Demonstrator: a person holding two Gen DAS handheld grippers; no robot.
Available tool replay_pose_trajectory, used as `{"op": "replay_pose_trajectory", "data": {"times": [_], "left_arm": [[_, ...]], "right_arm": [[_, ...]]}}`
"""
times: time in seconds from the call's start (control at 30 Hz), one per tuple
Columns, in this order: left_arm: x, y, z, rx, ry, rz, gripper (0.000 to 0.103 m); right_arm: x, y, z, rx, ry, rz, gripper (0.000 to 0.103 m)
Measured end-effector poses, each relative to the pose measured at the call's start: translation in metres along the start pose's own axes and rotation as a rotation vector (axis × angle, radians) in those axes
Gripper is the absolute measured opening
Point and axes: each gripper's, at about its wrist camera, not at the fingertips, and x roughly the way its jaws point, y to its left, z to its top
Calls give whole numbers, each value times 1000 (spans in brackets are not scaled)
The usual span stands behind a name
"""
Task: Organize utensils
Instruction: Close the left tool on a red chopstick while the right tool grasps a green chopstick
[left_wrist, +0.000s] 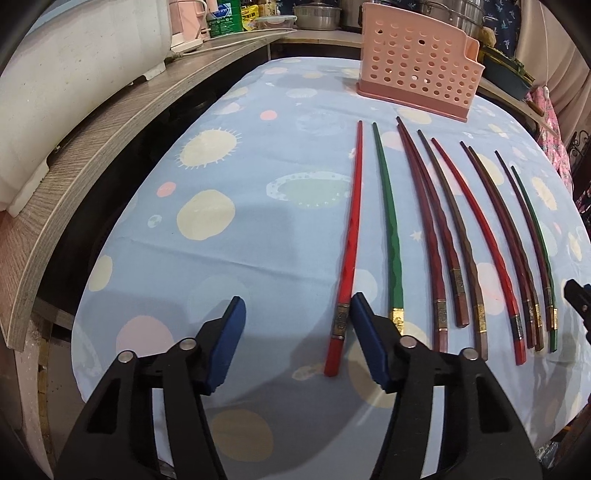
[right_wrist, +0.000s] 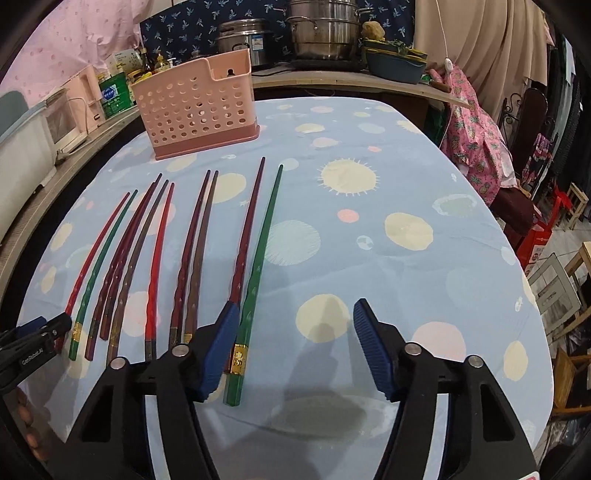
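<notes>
1. A table (left_wrist: 258, 236) under a pale blue cloth printed with cream, pink and green spots fills both views; a grey wood-grain counter (left_wrist: 92, 177) curves along its left side.
2. A pink perforated utensil holder (left_wrist: 419, 62) stands upright on the far part of the cloth, apart from the chopsticks.
3. Ten chopsticks lie side by side on the cloth between the holder and the grippers, thin tips pointing far, banded thick ends near.
4. The leftmost is a red chopstick (left_wrist: 347, 251); just right of it lies a green chopstick (left_wrist: 388, 229), then dark red and brown ones.
5. The rightmost is another green chopstick (right_wrist: 255, 273), with a gold band near its thick end.
6. The left gripper (left_wrist: 295, 310) hangs with its jaws partly open and nothing between them; the red chopstick's near end lies between its two blue pads (left_wrist: 364, 332), just beside the right one.
7. The right gripper (right_wrist: 293, 317) is likewise about half open and empty; the rightmost green chopstick's near end lies just beside its left pad, inside the gap.
</notes>
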Motion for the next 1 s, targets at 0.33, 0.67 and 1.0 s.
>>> {"op": "replay_pose_trajectory", "data": {"times": [0.33,0.67,1.0], "left_arm": [[2,1,2,-10,5,-2,56],[0,-1,0,-2,7,-12,51],[-8,-12,-8,31,14,-68,12]], "right_arm": [[10,8,0,-17,29,24,45],[3,15,-18,-69,26,14,35],[-6,2,-24,-59,37,32,7]]}}
